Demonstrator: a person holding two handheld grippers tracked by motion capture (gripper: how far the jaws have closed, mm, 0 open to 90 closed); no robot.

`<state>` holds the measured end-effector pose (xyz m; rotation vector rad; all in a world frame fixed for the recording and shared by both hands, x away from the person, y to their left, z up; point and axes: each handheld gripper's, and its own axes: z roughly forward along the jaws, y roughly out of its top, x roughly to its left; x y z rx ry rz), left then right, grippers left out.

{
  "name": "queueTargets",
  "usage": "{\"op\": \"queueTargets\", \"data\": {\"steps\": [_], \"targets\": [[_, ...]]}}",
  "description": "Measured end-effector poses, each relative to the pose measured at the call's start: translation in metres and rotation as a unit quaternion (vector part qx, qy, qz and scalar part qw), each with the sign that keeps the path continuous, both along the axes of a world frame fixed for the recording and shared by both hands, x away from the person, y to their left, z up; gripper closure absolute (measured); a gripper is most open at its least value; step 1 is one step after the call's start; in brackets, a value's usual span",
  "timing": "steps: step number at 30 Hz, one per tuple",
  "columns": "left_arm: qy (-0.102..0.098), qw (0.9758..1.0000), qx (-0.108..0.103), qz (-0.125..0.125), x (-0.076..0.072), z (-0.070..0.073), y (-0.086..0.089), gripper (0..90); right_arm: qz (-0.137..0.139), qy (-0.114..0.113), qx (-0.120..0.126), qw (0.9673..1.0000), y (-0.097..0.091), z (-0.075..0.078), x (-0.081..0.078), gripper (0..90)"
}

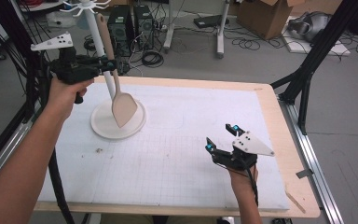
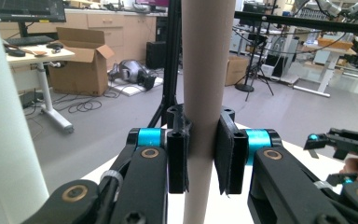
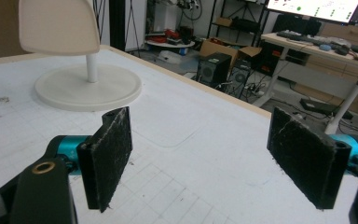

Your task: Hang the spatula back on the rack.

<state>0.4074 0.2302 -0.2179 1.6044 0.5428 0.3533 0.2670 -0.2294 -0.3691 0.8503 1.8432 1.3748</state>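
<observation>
The left gripper (image 1: 106, 63) clamped the wooden spatula (image 1: 121, 106) by its handle; keeping it upright beside the stand (image 1: 118, 125) was advisable. The right gripper (image 1: 223, 137) stood open, empty.

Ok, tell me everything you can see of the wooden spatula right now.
The wooden spatula is pale, unpainted wood as it looks, with a long round handle and a broad flat blade. It hangs in the air, nearly upright and a little tilted, blade down, over the white round base of the hook stand and close beside its post. The left gripper is shut on the handle around mid-length; in the left gripper view both pads press its sides. Whether it touches the post I cannot tell.
</observation>
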Motion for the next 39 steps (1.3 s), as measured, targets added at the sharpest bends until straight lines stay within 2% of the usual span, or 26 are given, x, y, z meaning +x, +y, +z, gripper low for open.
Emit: {"op": "queueTargets", "data": {"steps": [4, 6, 12, 16, 19, 23, 26, 30, 33, 35, 37, 39], "targets": [[-0.001, 1.0000, -0.002, 0.003, 0.004, 0.006, 0.001, 76.4, 0.002, 0.001, 0.001, 1.0000, 0.001, 0.000, 0.000, 21.1], [-0.002, 0.9999, -0.011, 0.005, 0.006, 0.007, 0.001, 76.4, 0.002, -0.001, 0.000, 1.0000, 0.002, 0.000, 0.000, 21.1], [0.011, 0.9998, -0.013, 0.008, 0.012, 0.004, 0.004, 76.4, 0.008, -0.003, -0.002, 1.0000, 0.005, 0.000, 0.000, 21.1], [0.014, 0.9996, -0.022, 0.009, 0.014, 0.003, 0.006, 76.3, 0.007, -0.003, -0.001, 1.0000, 0.004, 0.001, -0.001, 21.1], [0.020, 0.9997, -0.015, 0.008, 0.016, 0.002, 0.005, 76.4, 0.006, -0.004, -0.001, 1.0000, 0.004, 0.001, -0.001, 21.1], [0.029, 0.9992, -0.026, 0.006, 0.018, -0.001, 0.006, 76.4, 0.006, -0.005, -0.001, 1.0000, 0.005, 0.001, -0.001, 21.1], [0.033, 0.9992, -0.020, 0.010, 0.019, -0.002, 0.007, 76.3, 0.007, -0.005, -0.001, 1.0000, 0.005, 0.001, -0.001, 21.1], [0.036, 0.9983, -0.039, 0.022, 0.020, -0.008, 0.011, 76.2, 0.006, -0.005, 0.000, 1.0000, 0.005, 0.001, -0.002, 21.1], [0.024, 0.9981, -0.043, 0.036, 0.018, -0.012, 0.015, 75.8, 0.005, -0.006, -0.004, 1.0000, 0.004, 0.000, -0.002, 21.1], [0.002, 0.9977, -0.031, 0.060, 0.013, -0.013, 0.017, 75.6, 0.003, -0.004, -0.005, 1.0000, 0.003, 0.000, -0.002, 21.1], [-0.017, 0.9967, -0.024, 0.076, 0.008, -0.015, 0.020, 75.4, 0.001, -0.002, -0.004, 1.0000, 0.002, -0.001, -0.002, 21.1], [-0.031, 0.9946, -0.031, 0.094, 0.001, -0.019, 0.024, 74.9, -0.001, 0.002, -0.003, 1.0000, 0.001, -0.001, -0.003, 21.1]]}}
